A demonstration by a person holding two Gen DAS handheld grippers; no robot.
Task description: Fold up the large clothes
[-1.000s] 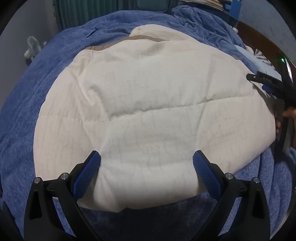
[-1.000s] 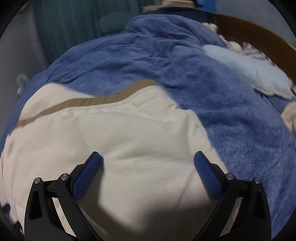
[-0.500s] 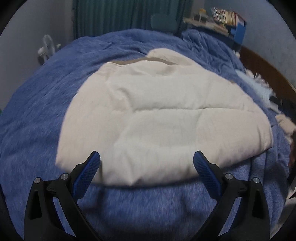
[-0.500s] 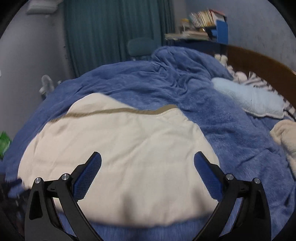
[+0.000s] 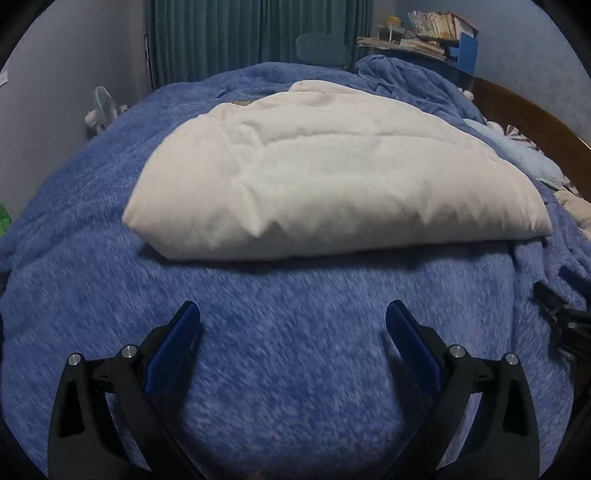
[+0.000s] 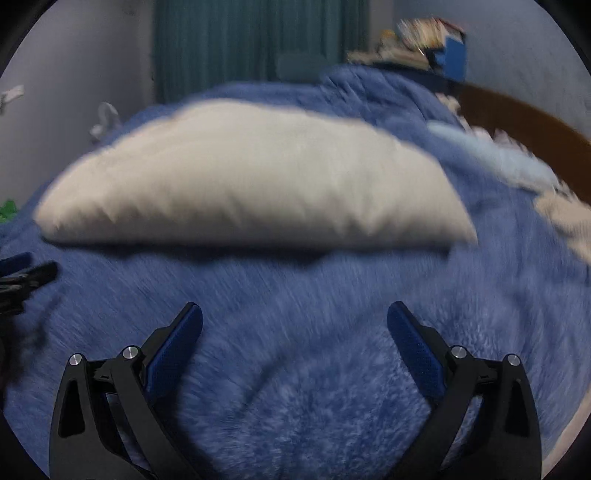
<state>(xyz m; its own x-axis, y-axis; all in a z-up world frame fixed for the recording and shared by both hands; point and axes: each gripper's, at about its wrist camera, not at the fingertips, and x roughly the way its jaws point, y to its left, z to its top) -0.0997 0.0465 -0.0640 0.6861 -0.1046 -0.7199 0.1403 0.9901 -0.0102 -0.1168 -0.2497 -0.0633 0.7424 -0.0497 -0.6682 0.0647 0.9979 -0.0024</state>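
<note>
A cream quilted garment (image 5: 332, 177) lies folded into a thick flat bundle on the blue fleece blanket (image 5: 295, 369). It shows blurred in the right wrist view as the same cream garment (image 6: 251, 177). My left gripper (image 5: 293, 332) is open above bare blanket, well short of the garment's near edge, with nothing between its fingers. My right gripper (image 6: 294, 334) is open too, over bare blanket (image 6: 295, 369) and short of the fold. The right gripper's tip (image 5: 557, 314) pokes in at the left view's right edge. The left gripper's tip (image 6: 26, 275) shows at the right view's left edge.
A wooden headboard (image 5: 535, 122) curves along the right. A light blue pillow (image 5: 528, 158) and striped bedding lie beside the garment. Teal curtains (image 5: 258, 37), a chair, a shelf of books (image 5: 424, 33) and a small white fan (image 5: 101, 110) stand beyond the bed.
Both grippers have pulled back and lowered from over the garment to the bare blanket in front of it. The garment stays folded in place. Both remain open.
</note>
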